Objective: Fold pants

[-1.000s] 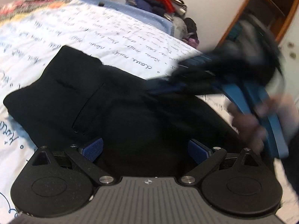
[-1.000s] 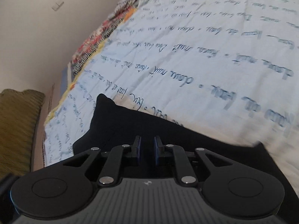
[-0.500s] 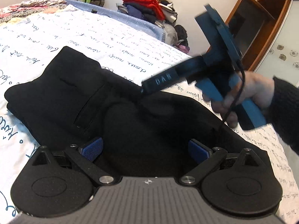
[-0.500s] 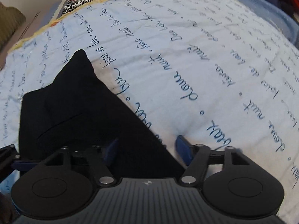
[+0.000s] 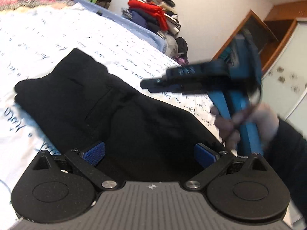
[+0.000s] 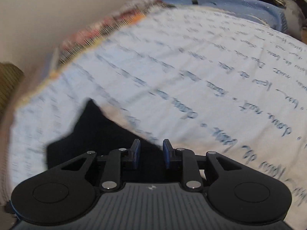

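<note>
The black pants [image 5: 107,113] lie folded in a thick bundle on the white bedspread with blue handwriting [image 5: 48,38]. My left gripper [image 5: 149,153] is wide open and empty, low over the near edge of the pants. My right gripper [image 6: 150,153] is partly open with a narrow gap between its blue pads and holds nothing. It hovers above the far edge of the pants [image 6: 92,138]. In the left wrist view the right gripper [image 5: 153,85] is lifted clear above the pants, held by a hand in a dark sleeve.
A pile of clothes [image 5: 159,19] sits past the far side of the bed. A wooden wardrobe [image 5: 268,34] stands at the right. A patterned quilt [image 6: 107,32] lies along the bed's far edge beside the wall.
My right gripper has lifted off the pants and its jaws have narrowed from wide open to a small gap. My left gripper stays open over the near edge.
</note>
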A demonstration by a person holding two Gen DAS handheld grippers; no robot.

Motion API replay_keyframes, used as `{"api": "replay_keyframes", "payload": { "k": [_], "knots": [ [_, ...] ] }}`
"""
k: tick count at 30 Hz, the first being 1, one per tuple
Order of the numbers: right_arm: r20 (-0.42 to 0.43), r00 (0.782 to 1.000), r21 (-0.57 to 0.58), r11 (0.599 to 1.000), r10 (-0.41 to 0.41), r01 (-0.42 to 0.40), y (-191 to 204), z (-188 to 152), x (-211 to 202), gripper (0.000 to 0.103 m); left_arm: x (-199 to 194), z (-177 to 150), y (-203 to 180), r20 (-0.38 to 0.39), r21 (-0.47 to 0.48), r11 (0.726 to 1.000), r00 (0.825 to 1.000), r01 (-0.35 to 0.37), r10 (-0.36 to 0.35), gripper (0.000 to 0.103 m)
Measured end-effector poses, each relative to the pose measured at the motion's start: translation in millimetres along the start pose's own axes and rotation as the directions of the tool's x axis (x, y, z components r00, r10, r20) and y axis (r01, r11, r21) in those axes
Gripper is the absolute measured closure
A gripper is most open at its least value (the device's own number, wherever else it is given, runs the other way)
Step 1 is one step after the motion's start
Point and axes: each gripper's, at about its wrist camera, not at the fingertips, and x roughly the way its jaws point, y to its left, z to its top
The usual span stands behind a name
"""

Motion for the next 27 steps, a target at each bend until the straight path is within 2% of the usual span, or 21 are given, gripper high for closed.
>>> {"api": "replay_keyframes", "payload": {
  "k": [1, 2, 4, 5, 7, 8, 10, 11, 12, 13, 15, 16, 18, 19, 21, 23, 24, 27],
  "knots": [
    [-0.028, 1.0, 0.0, 1.0, 0.007, -0.007, 2.0, -5.8, 5.0, 0.079, 2.7, -0.1, 2.2, -0.009, -0.001, 1.0, 1.0, -0.002, 0.002, 0.002],
    [-0.096, 0.995, -0.004, 1.0, -0.01, 0.01, 1.3, -12.9, 18.3, 0.079, 4.9, 0.0, 3.2, -0.008, 0.005, 1.0, 1.0, 0.003, -0.003, 0.002],
    [-0.049, 0.999, 0.001, 1.0, 0.0, 0.0, -5.4, -23.3, 22.9, 0.078, 8.4, 0.9, 3.7, 0.003, 0.016, 1.0, 1.0, 0.011, -0.011, 0.004],
    [-0.049, 0.999, 0.051, 0.999, 0.012, -0.009, -10.0, -20.2, 21.5, 0.078, 4.8, 3.4, 2.7, 0.0, 0.003, 1.0, 1.0, 0.003, -0.003, 0.01],
    [-0.075, 0.997, 0.171, 0.985, -0.022, 0.035, -11.0, -10.0, 9.8, 0.076, -16.1, 7.8, 1.9, 0.022, -0.031, 0.999, 1.0, 0.019, -0.018, 0.012],
    [-0.055, 0.998, 0.161, 0.986, -0.026, 0.035, -3.1, -8.1, -2.4, 0.076, -32.2, 7.0, 3.9, 0.061, -0.03, 0.999, 0.998, 0.035, -0.033, 0.01],
    [0.033, 0.999, 0.04, 0.999, -0.028, 0.027, 25.2, -15.5, -33.7, 0.075, -69.4, 5.6, 9.5, 0.15, -0.001, 1.0, 0.989, 0.015, -0.015, 0.007],
    [0.068, 0.996, -0.041, 0.998, -0.049, 0.052, 44.9, -24.6, -47.5, 0.075, -87.2, 3.8, 14.8, 0.19, 0.008, 1.0, 0.982, -0.008, 0.006, 0.006],
    [0.093, 0.993, -0.126, 0.989, -0.07, 0.082, 65.0, -35.7, -56.4, 0.067, -104.3, 3.1, 22.1, 0.227, 0.0, 0.999, 0.973, -0.037, 0.036, 0.006],
    [0.111, 0.99, -0.205, 0.973, -0.087, 0.109, 85.3, -48.6, -61.2, 0.051, -119.9, 3.6, 30.5, 0.256, -0.019, 0.997, 0.964, -0.068, 0.071, 0.006],
    [0.147, 0.982, -0.361, 0.919, -0.114, 0.161, 126.7, -75.1, -59.8, 0.033, -149.1, 9.3, 47.7, 0.298, -0.066, 0.989, 0.944, -0.131, 0.145, 0.006],
    [0.166, 0.978, -0.445, 0.876, -0.123, 0.186, 147.9, -90.0, -54.7, 0.033, -160.5, 13.8, 54.6, 0.315, -0.087, 0.982, 0.931, -0.165, 0.184, 0.006],
    [0.211, 0.961, -0.585, 0.765, -0.177, 0.269, 185.9, -116.4, -35.5, 0.033, -182.0, 24.8, 67.5, 0.353, -0.13, 0.967, 0.901, -0.221, 0.254, 0.005],
    [0.215, 0.958, -0.643, 0.711, -0.191, 0.286, 200.3, -126.9, -24.5, 0.034, -191.2, 29.4, 71.8, 0.373, -0.146, 0.96, 0.886, -0.238, 0.276, 0.005],
    [0.229, 0.95, -0.714, 0.626, -0.214, 0.314, 218.6, -141.4, -3.3, 0.034, -205.3, 35.6, 76.9, 0.4, -0.158, 0.956, 0.869, -0.249, 0.292, 0.004],
    [0.242, 0.938, -0.75, 0.565, -0.249, 0.344, 225.3, -148.4, 14.4, 0.034, -215.0, 39.0, 78.5, 0.41, -0.162, 0.956, 0.864, -0.246, 0.292, 0.003],
    [0.255, 0.928, -0.753, 0.547, -0.271, 0.367, 226.2, -148.6, 21.1, 0.034, -212.5, 42.2, 77.5, 0.409, -0.163, 0.957, 0.867, -0.239, 0.286, 0.003],
    [0.257, 0.914, -0.733, 0.553, -0.313, 0.396, 221.4, -140.3, 32.2, 0.034, -207.9, 35.2, 77.5, 0.382, -0.164, 0.96, 0.883, -0.227, 0.274, 0.003]
  ]
}}
